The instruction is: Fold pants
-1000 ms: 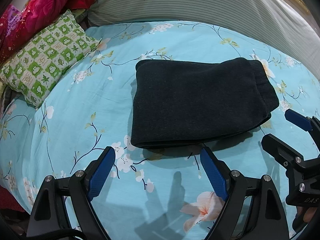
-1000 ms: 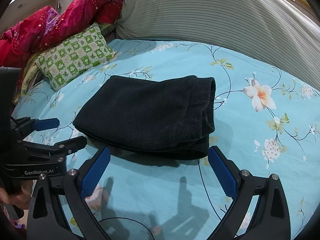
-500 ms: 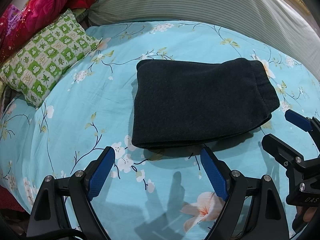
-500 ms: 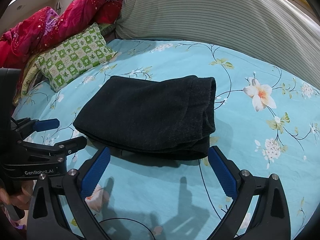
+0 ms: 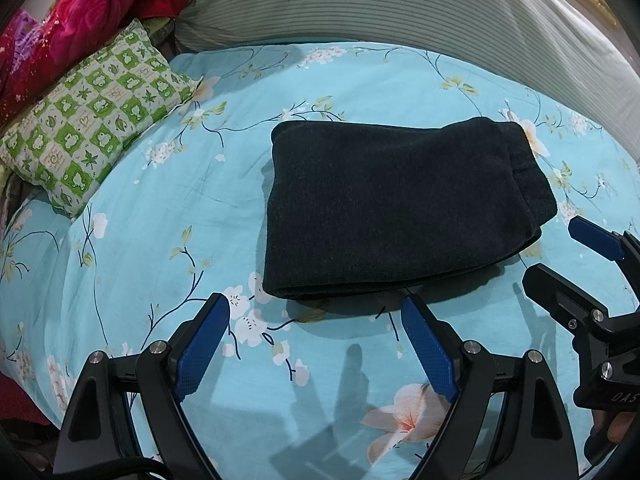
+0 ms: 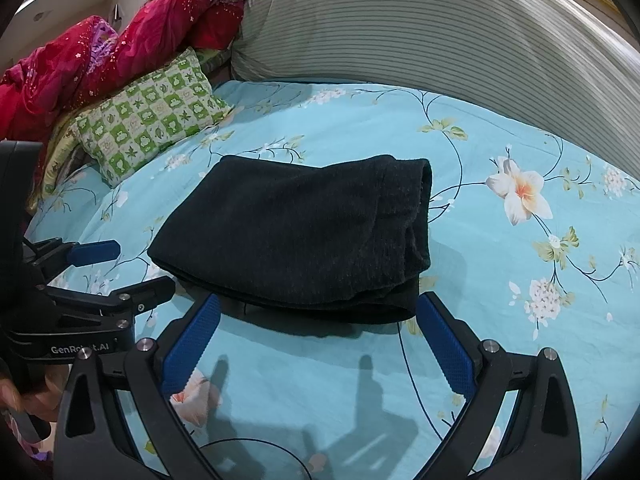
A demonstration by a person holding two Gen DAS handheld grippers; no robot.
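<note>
Left tongs: your blue-padded black pair sits at the bottom of the left wrist frame, jaws spread wide, nothing between them. Over the last second they have not shifted; the tips hang just short of the near edge of the bundle.

Right tongs: same build, bottom of the right wrist frame, jaws likewise spread and empty, also unmoved. Each pair shows at the side edge of the other's view, so you hold them close together.

Pants, dark charcoal knit, folded into a thick rectangle: centre of the left wrist frame, slightly right; centre of the right wrist frame. They lie flat on the bed, layers stacked, free of both tongs. No change in outline against the earlier frames.

Bed sheet, turquoise with white and peach blossom print: carries the bundle.

Pillow, green-and-white check: upper left, well apart from the bundle.

Quilt, crimson, bunched: upper left.

Reading: nothing moving, both tongs released; you appear to have finished the fold.
</note>
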